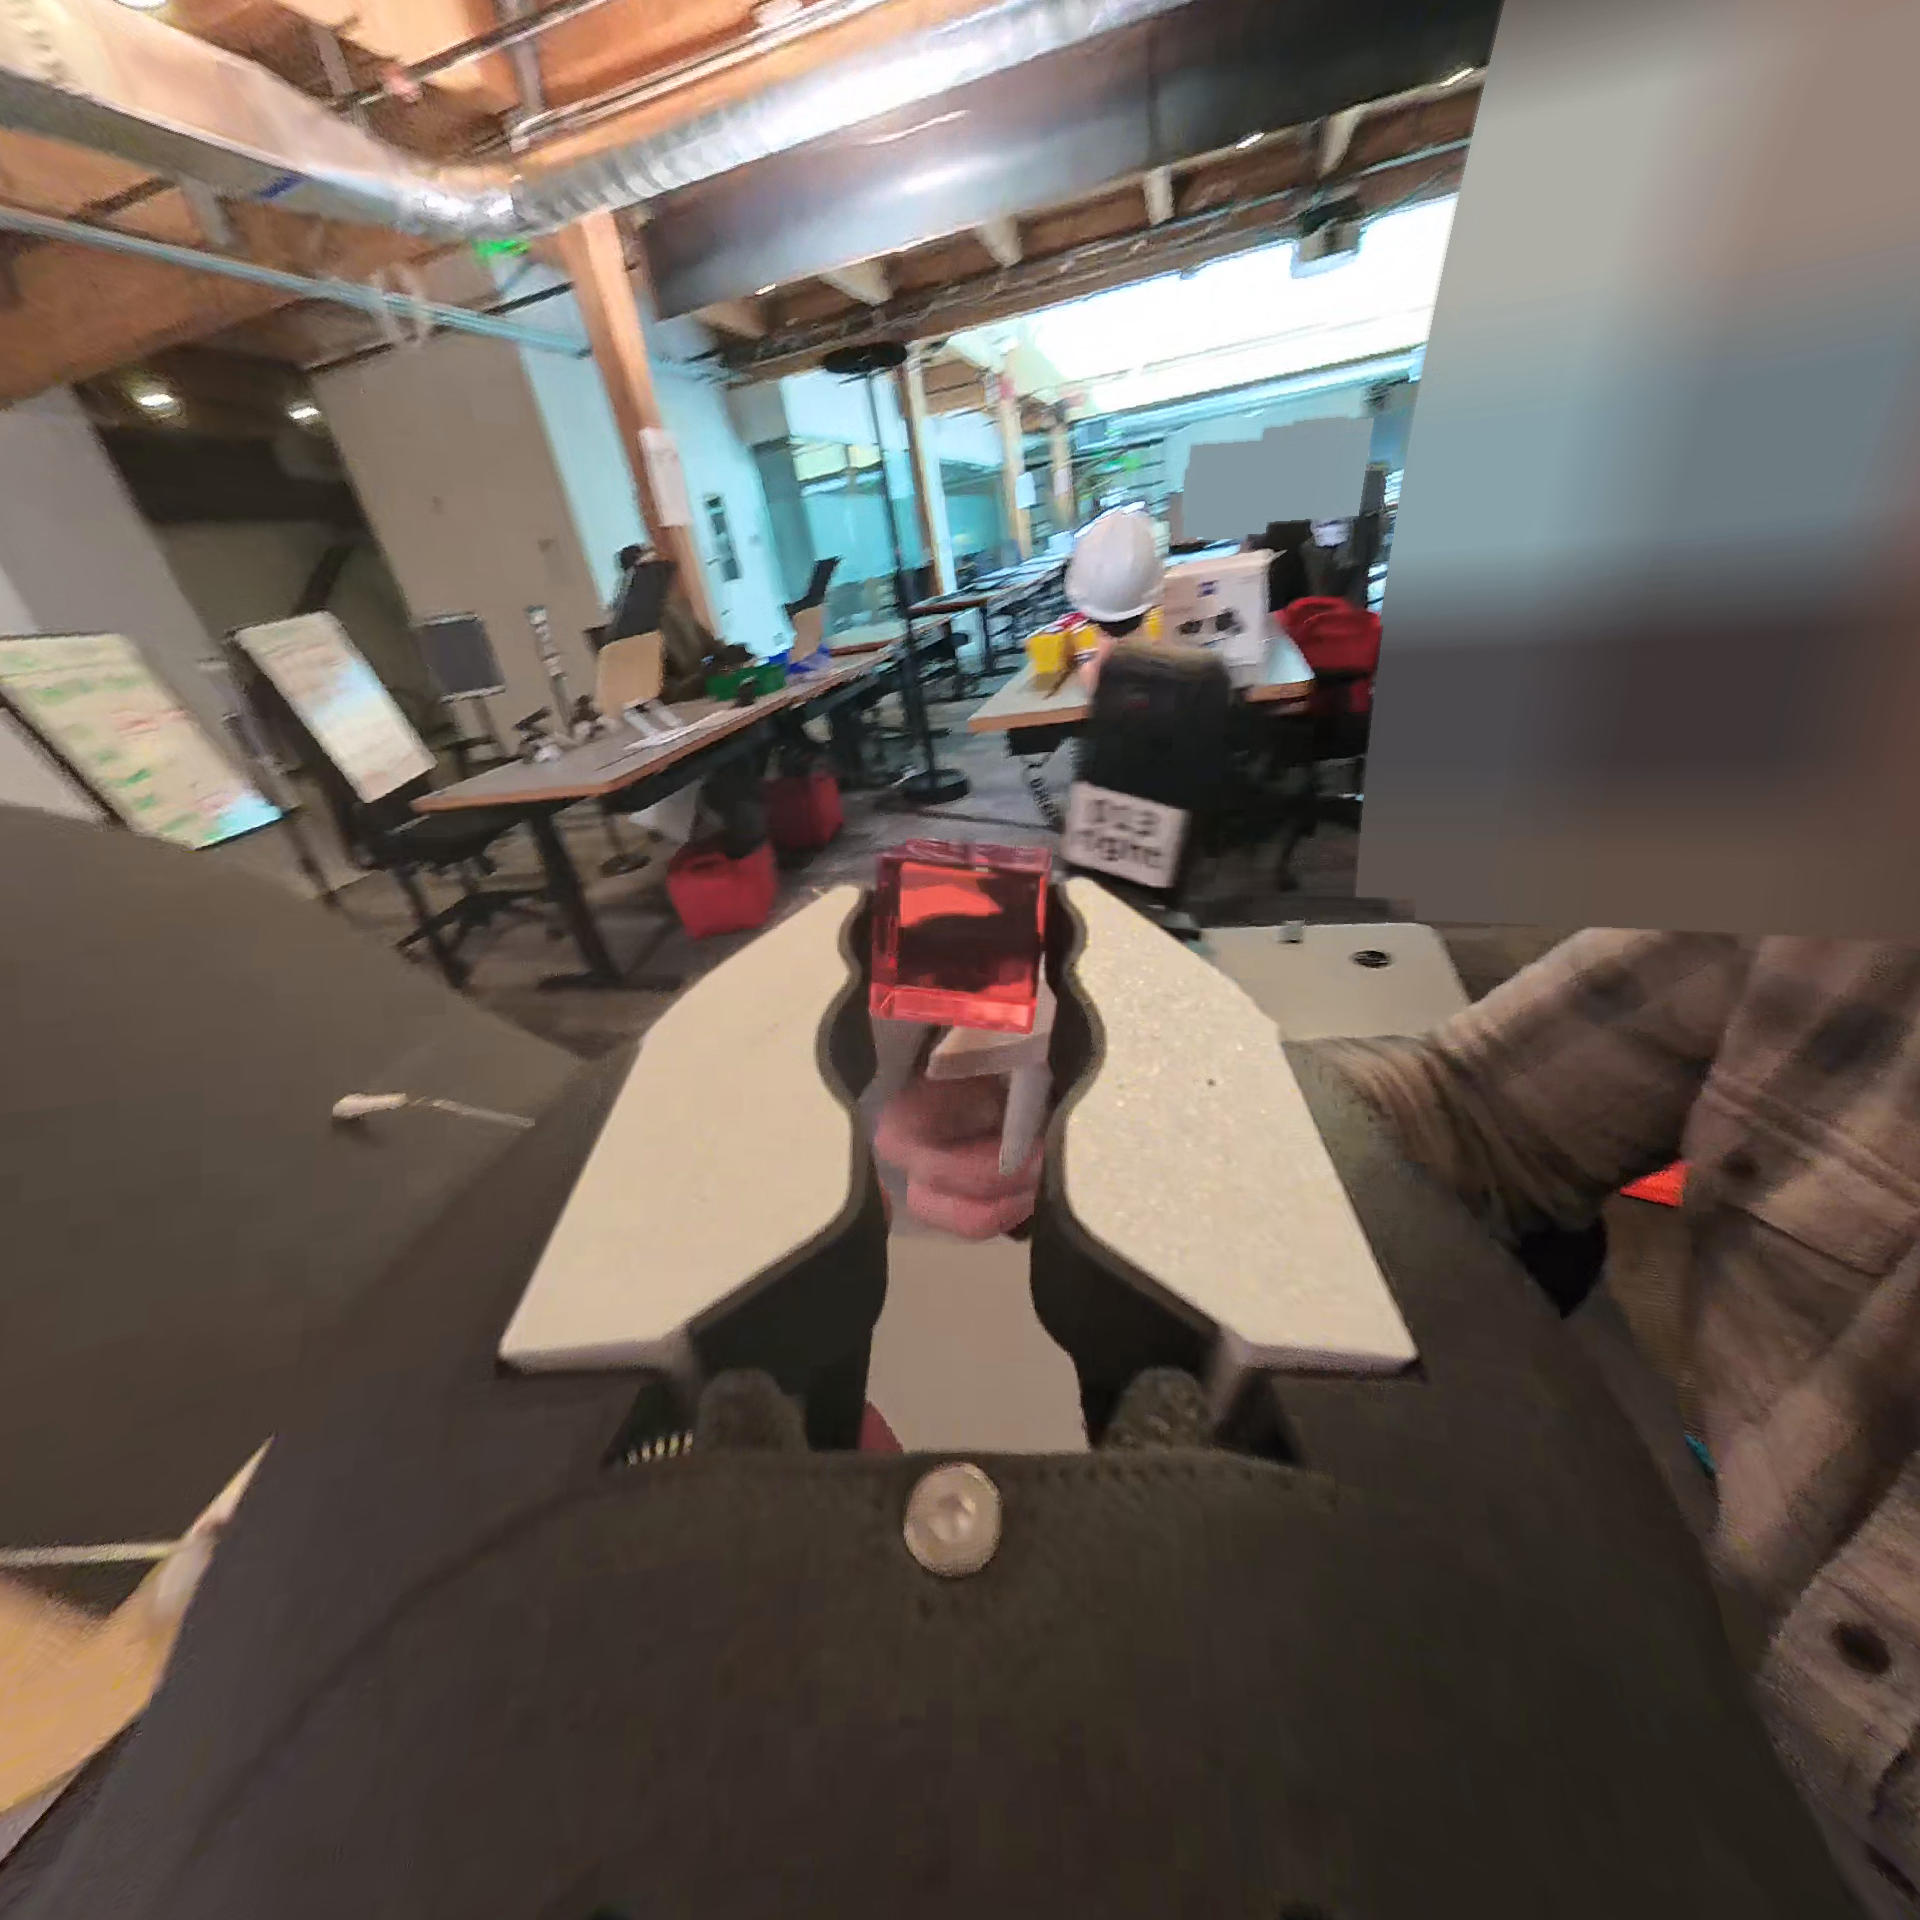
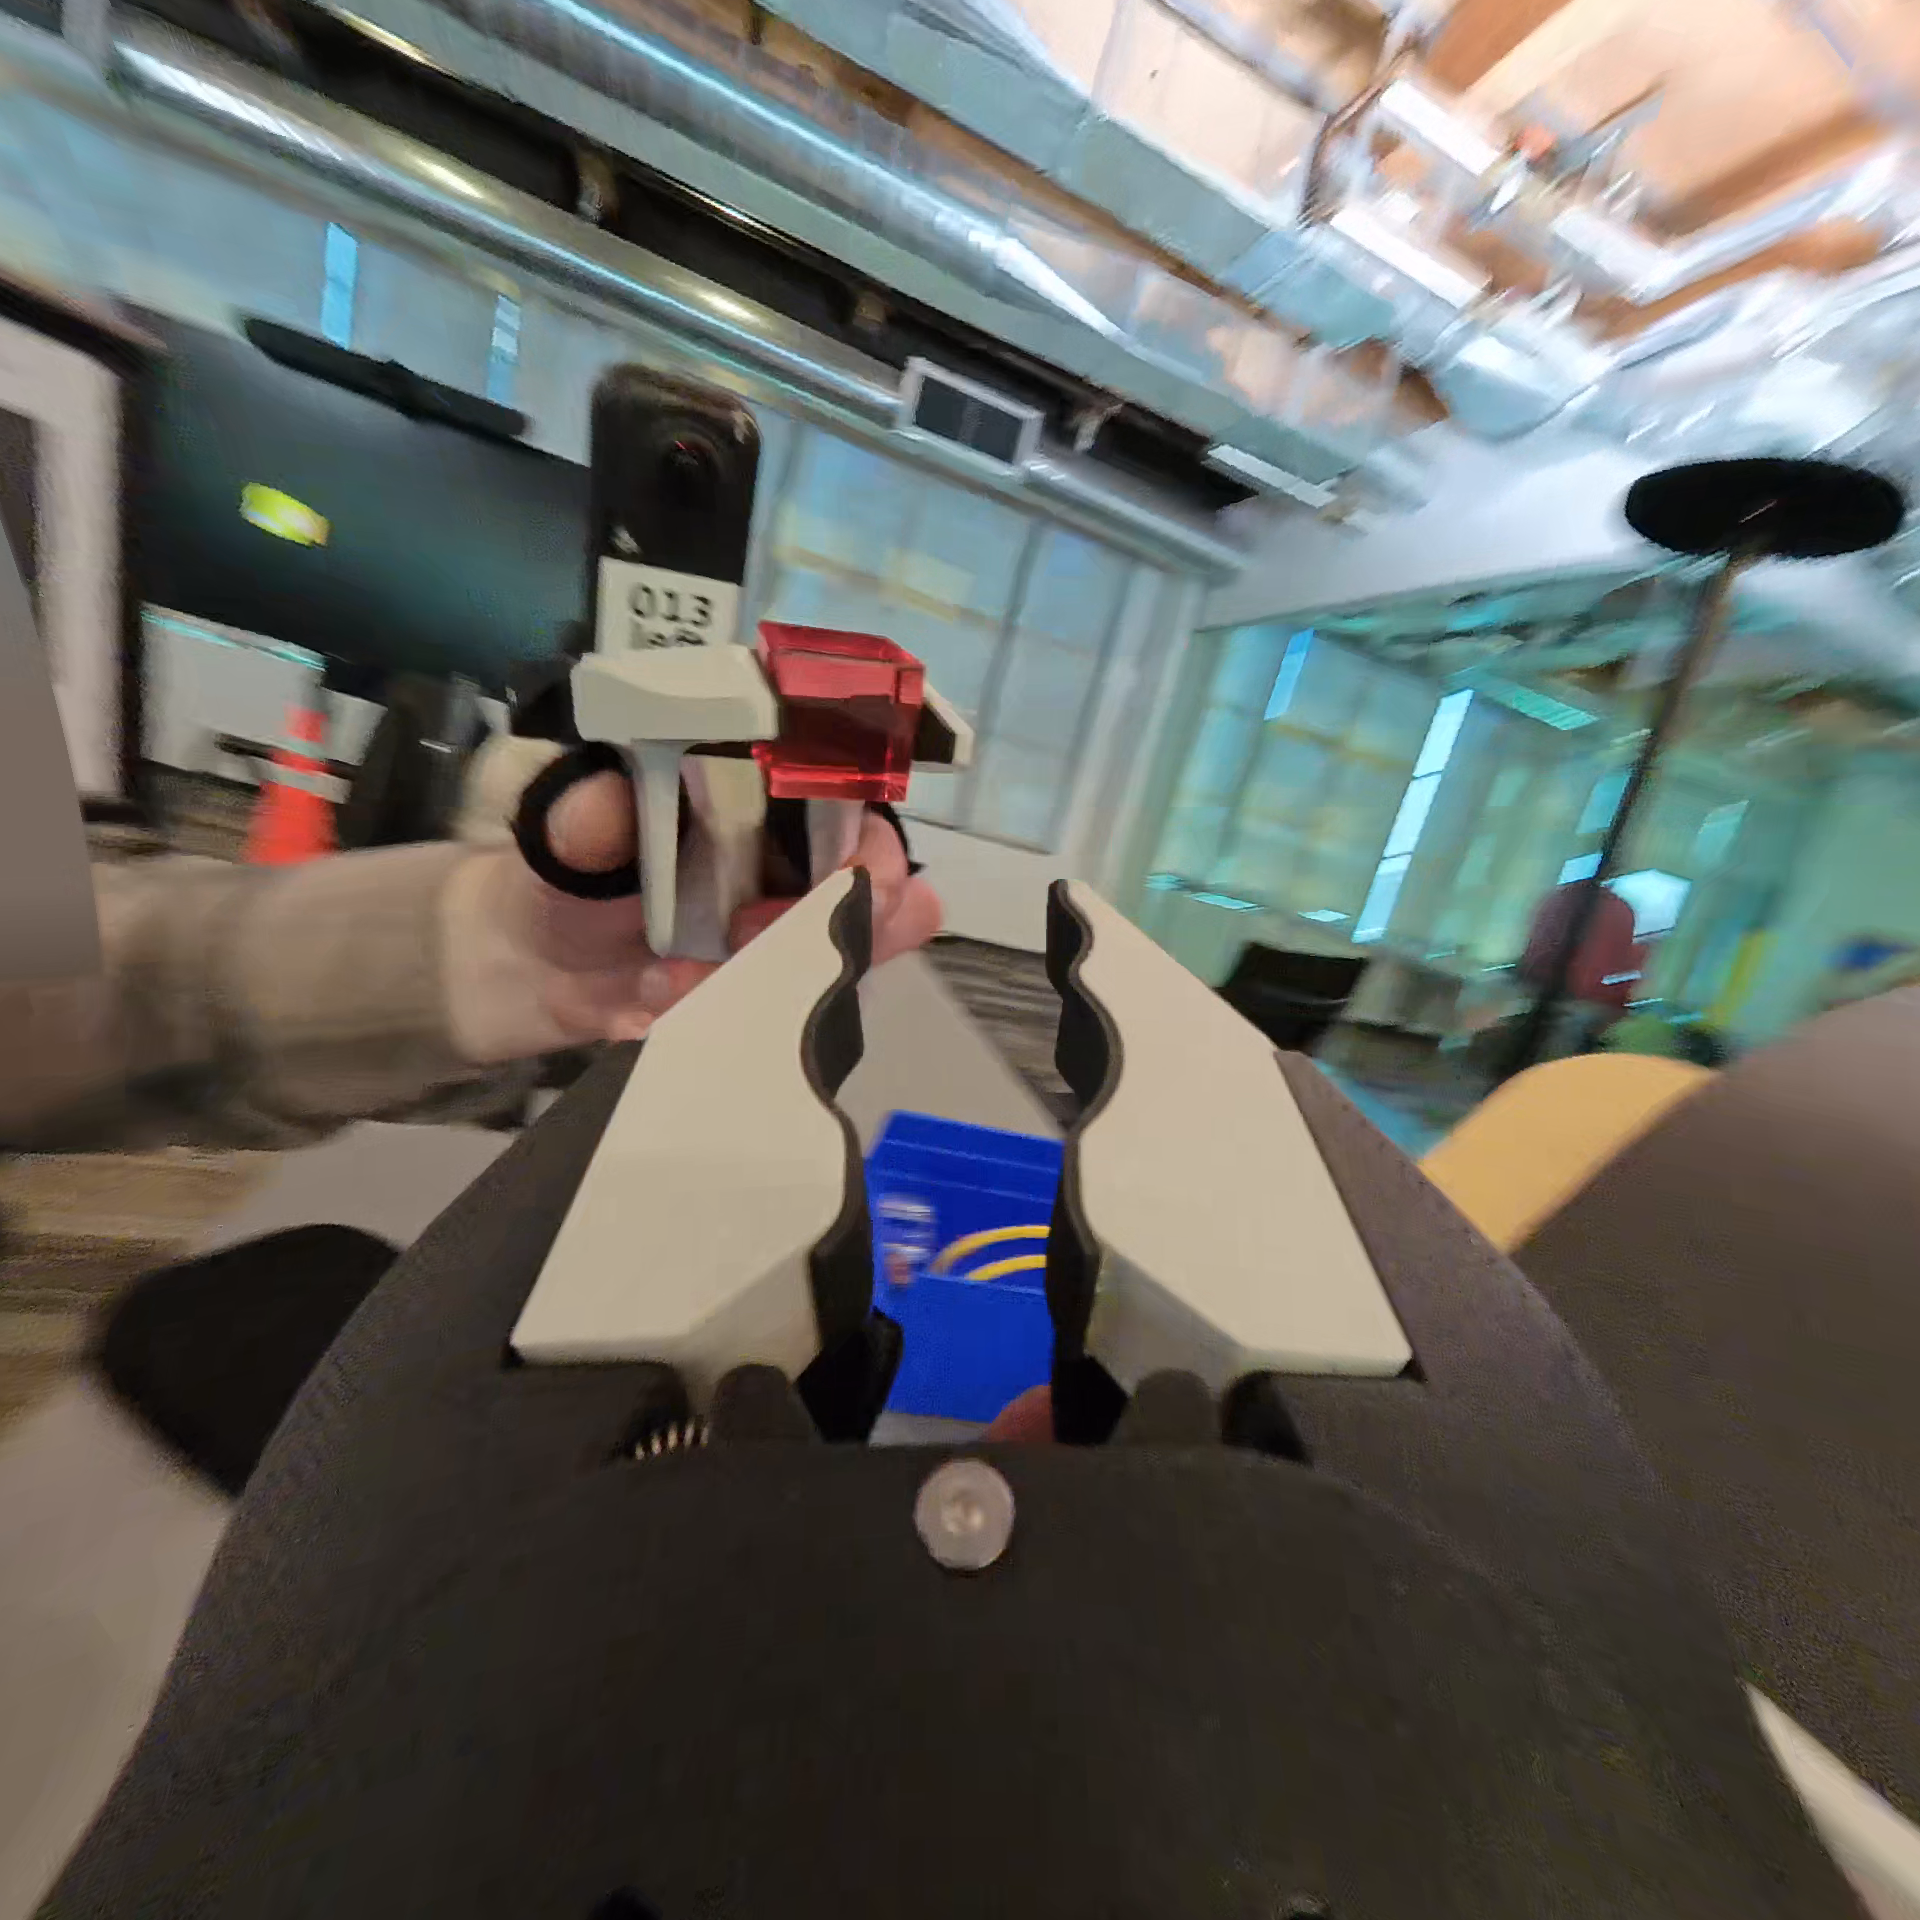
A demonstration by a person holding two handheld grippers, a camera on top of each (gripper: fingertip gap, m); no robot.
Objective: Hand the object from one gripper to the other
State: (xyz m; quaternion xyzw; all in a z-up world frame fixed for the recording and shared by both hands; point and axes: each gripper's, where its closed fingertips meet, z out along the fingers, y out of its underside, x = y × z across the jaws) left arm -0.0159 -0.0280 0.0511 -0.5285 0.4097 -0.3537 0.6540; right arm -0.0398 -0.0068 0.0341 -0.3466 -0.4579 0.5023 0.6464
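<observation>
The red cube (image 1: 961, 935) sits clamped at the tips of the left gripper (image 1: 961, 940), its front half jutting past them into open air. Below and just right of the cube, the right gripper (image 2: 954, 899) stands with jaws parted and empty, apart from it.

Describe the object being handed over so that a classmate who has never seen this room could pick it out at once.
In the left wrist view, look past the office desks to the left gripper in the foreground. Clamped between its pale fingertips is a red cube. It is clear and glossy, unlike the matte, opaque fingers beside it.
</observation>
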